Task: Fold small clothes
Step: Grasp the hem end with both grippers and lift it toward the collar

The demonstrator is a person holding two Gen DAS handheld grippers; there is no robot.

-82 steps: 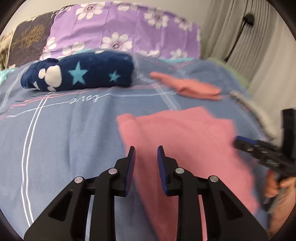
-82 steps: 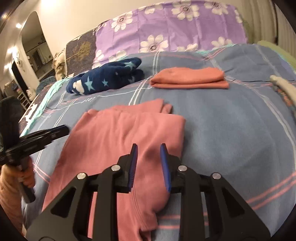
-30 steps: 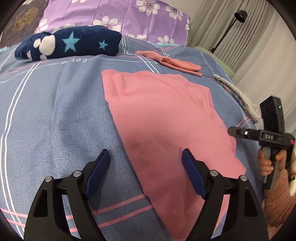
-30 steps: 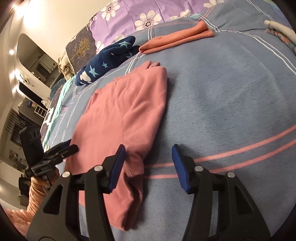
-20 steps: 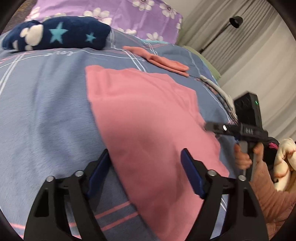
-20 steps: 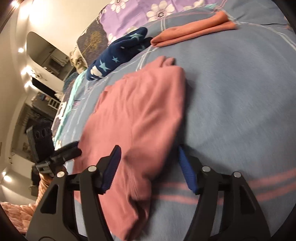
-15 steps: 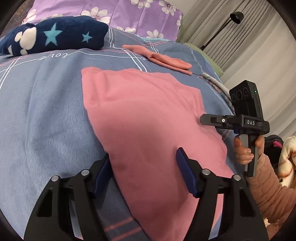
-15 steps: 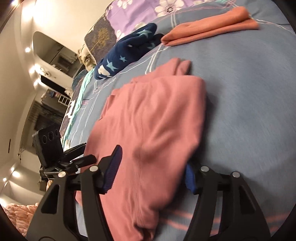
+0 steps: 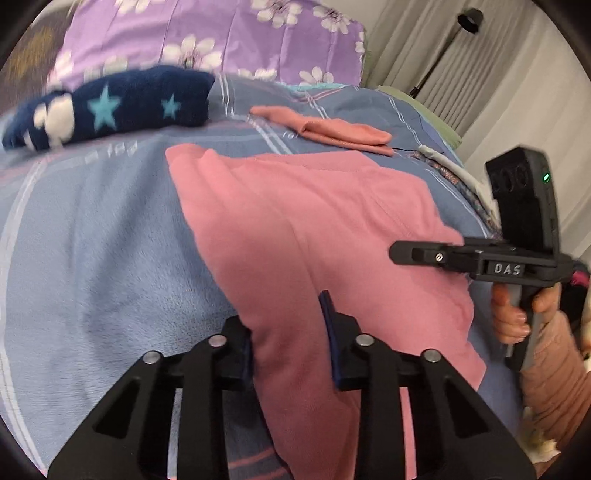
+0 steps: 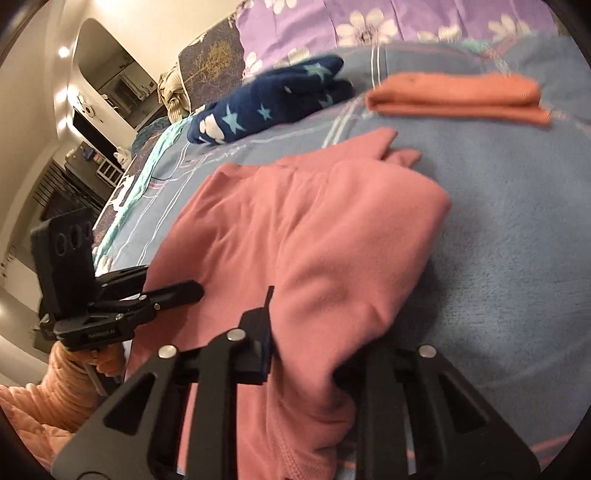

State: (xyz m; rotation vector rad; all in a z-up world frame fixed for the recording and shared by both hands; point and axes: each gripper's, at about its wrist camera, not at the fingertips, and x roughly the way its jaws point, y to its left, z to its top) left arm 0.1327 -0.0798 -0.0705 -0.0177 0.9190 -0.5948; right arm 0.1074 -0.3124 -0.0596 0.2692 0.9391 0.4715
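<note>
A pink garment (image 9: 314, 221) lies folded lengthwise on the blue-grey bed cover (image 9: 92, 240). My left gripper (image 9: 288, 332) has the garment's near left edge bunched between its blue pads, and its jaws are closing on the cloth. In the right wrist view the same pink garment (image 10: 314, 229) fills my right gripper (image 10: 306, 343), whose jaws are closing on the near right edge. The cloth hides the right finger's pad. Each view shows the other gripper from the side: the right gripper (image 9: 397, 254) and the left gripper (image 10: 195, 288), both at the garment's near end.
A rolled navy blanket with stars (image 9: 122, 103) and a folded orange cloth (image 9: 332, 133) lie further up the bed, before purple flowered pillows (image 9: 221, 37). Pale folded clothes (image 9: 454, 173) sit at the right edge. Curtains and a floor lamp (image 9: 469, 16) stand beyond. A person's hand (image 9: 509, 314) holds the right gripper.
Both grippers moved forward over the garment's near end and went from wide open to closed on its two near edges. The cloth now bunches up between the pads.
</note>
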